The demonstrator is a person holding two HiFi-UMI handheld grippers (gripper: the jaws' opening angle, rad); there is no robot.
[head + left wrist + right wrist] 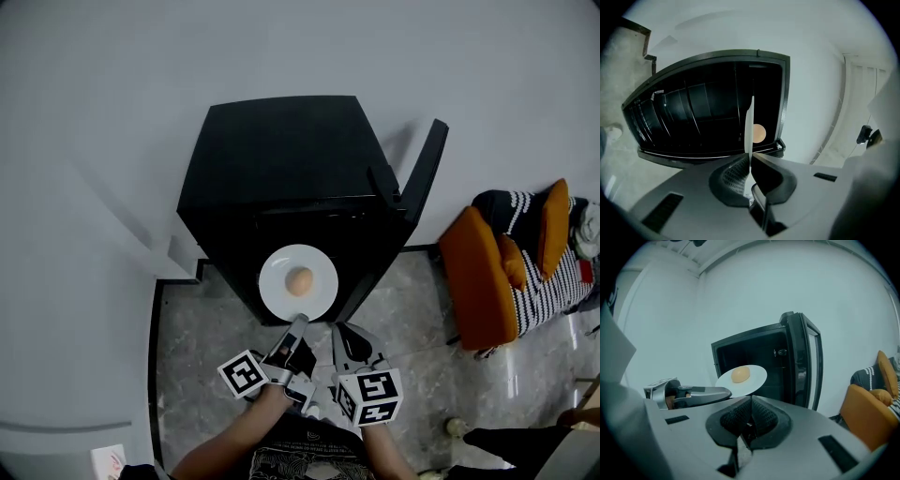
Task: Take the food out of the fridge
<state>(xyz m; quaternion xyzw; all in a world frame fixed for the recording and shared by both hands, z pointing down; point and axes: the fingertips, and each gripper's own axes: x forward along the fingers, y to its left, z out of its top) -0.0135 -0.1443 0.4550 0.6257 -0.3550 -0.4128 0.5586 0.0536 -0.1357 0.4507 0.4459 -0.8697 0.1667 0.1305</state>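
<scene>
Wall [94,141]: plain and pale, it fills the space behind and to both sides of the fridge.
Floor [206,337]: grey, marble-patterned; it lies under you and runs up to the foot of the fridge.
Fridge [281,159]: a small black cabinet against the wall. Its front faces you and the inside is dark; your left gripper view shows wire shelves in there.
Door [424,169]: it is swung wide open on the fridge's right side and stands edge-on to you, between the cabinet and the armchair.
Armchair [483,281]: orange, on the floor to the right of the door and well apart from your grippers.
Striped cushion [534,253]: black and white, lying on the armchair's seat.
Plate [277,295]: white and round, outside the cabinet, just in front of the fridge's open front and held off the floor. In the left gripper view you see it edge-on.
Left gripper [297,325]: your jaws are squeezed tight on the plate's near rim, so it carries the plate.
Right gripper [336,328]: just beside the left one, on the plate's right, not touching it. Its pads are pressed together with nothing between them.
Food [299,280]: one small, rounded, tan piece resting near the middle of the plate, well clear of every rim.
In the way: only the open door stands near the plate's right side.
</scene>
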